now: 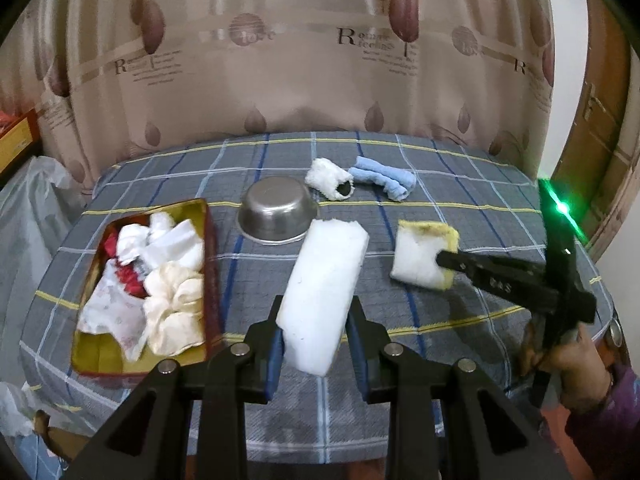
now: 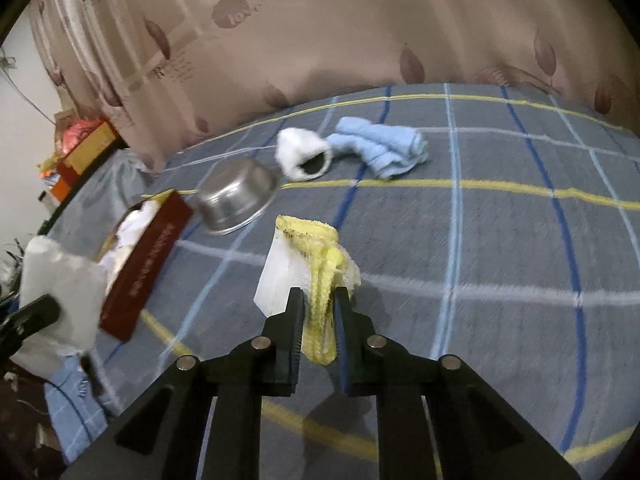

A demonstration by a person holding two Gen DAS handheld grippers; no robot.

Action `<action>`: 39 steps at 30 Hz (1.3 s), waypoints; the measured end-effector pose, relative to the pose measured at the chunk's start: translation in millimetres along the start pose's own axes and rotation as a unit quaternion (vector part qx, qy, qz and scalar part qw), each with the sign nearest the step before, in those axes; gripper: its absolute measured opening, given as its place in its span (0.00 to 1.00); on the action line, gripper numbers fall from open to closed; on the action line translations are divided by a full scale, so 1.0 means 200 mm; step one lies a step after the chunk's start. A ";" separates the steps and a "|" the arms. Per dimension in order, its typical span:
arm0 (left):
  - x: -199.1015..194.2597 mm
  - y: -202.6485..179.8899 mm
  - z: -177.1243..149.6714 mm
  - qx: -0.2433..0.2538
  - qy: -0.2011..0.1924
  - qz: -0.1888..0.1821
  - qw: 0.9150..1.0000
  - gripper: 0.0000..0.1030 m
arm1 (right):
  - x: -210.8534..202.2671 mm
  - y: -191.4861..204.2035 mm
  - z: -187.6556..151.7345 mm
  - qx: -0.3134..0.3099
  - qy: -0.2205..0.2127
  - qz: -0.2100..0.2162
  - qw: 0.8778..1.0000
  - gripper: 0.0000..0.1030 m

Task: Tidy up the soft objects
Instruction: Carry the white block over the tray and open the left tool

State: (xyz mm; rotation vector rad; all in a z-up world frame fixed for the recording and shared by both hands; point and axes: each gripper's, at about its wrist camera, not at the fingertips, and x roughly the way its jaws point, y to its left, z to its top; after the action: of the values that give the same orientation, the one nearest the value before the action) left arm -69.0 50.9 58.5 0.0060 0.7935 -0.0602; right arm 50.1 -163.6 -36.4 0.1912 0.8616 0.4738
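My left gripper (image 1: 316,316) is shut on a long white foam block (image 1: 326,284) and holds it above the table, right of the red box (image 1: 210,240). The box holds several white, cream and red soft pieces (image 1: 160,276). My right gripper (image 2: 318,300) is shut on a yellow-and-white sponge cloth (image 2: 316,264), lifted off the table; it also shows in the left wrist view (image 1: 424,254). A fluffy white piece (image 1: 328,178) and a rolled blue towel (image 1: 384,178) lie at the back of the table.
An upturned steel bowl (image 1: 276,210) stands between the box and the fluffy piece. The plaid tablecloth (image 1: 460,184) covers the table, a curtain (image 1: 280,60) hangs behind it, and plastic bags (image 1: 28,208) lie off its left edge.
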 end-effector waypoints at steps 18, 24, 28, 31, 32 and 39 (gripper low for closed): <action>-0.12 0.86 0.01 -0.106 -0.007 0.130 0.986 0.28 | -0.16 0.12 -0.11 0.029 0.001 0.044 0.999 0.13; 0.03 0.94 0.05 -0.106 0.001 0.126 0.986 0.28 | -0.17 0.15 -0.11 0.026 0.003 0.042 0.999 0.13; 0.14 0.96 0.08 -0.102 0.004 0.122 0.987 0.30 | -0.17 0.16 -0.10 0.024 0.006 0.039 0.999 0.13; 0.22 0.97 0.09 -0.102 0.012 0.119 0.988 0.30 | -0.18 0.16 -0.10 0.021 0.005 0.036 0.999 0.13; 0.25 0.97 0.09 -0.101 0.015 0.118 0.988 0.30 | -0.18 0.17 -0.10 0.020 0.005 0.034 0.999 0.13; 0.35 1.02 0.04 -0.114 0.032 0.108 0.987 0.31 | -0.17 0.18 -0.10 0.017 0.010 0.030 0.999 0.13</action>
State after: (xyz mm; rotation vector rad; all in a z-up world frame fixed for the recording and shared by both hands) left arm -2.0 251.0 11.3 -0.1236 0.8564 0.2370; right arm 3.8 -148.2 -12.8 0.2449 0.8868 0.5182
